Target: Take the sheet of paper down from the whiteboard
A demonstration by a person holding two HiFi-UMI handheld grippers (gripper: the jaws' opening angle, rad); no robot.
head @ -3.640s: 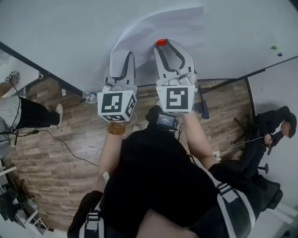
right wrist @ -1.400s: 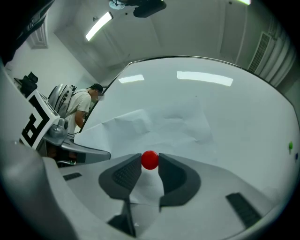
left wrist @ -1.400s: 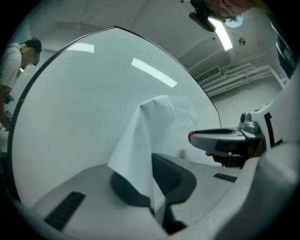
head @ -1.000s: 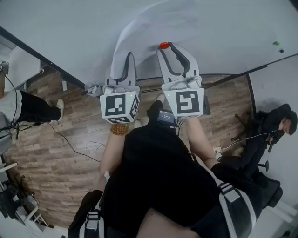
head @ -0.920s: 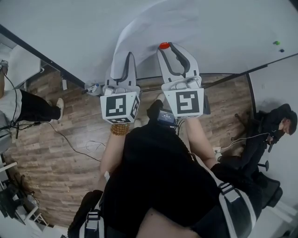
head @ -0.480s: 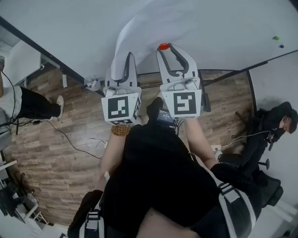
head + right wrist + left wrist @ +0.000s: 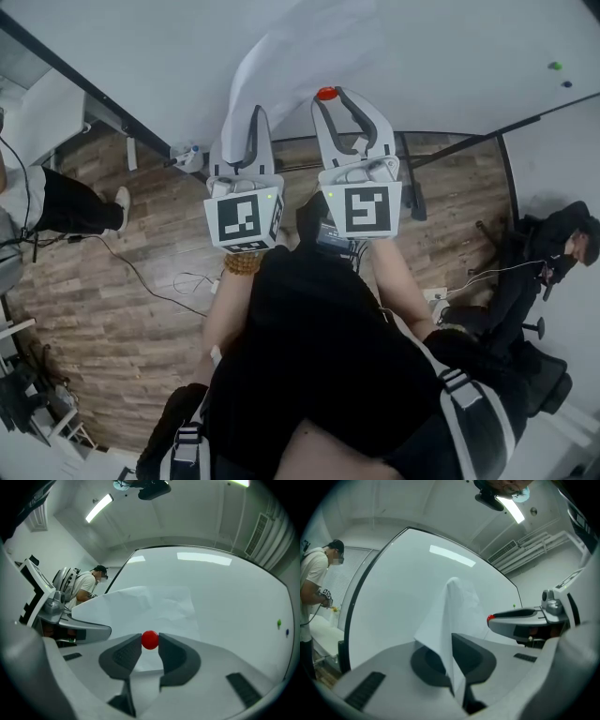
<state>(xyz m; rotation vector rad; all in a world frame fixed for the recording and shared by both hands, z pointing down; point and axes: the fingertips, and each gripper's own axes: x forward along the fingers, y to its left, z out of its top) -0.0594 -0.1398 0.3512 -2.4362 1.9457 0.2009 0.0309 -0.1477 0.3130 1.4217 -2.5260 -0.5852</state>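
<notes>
Two grippers face the whiteboard, which is bare to the left and right of the sheet. The sheet's left edge curls off the board toward me. My left gripper is pressed together on that edge. My right gripper, jaws fairly wide, pinches a red magnet at the sheet's near edge.

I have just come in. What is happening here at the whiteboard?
A person is taking a white sheet of paper off a large white whiteboard. The left hand-held gripper is shut on the sheet's lower corner, which curls away from the board. The right hand-held gripper is shut on a small round red magnet at the sheet's lower edge. The rest of the sheet seems to lie against the board.
</notes>
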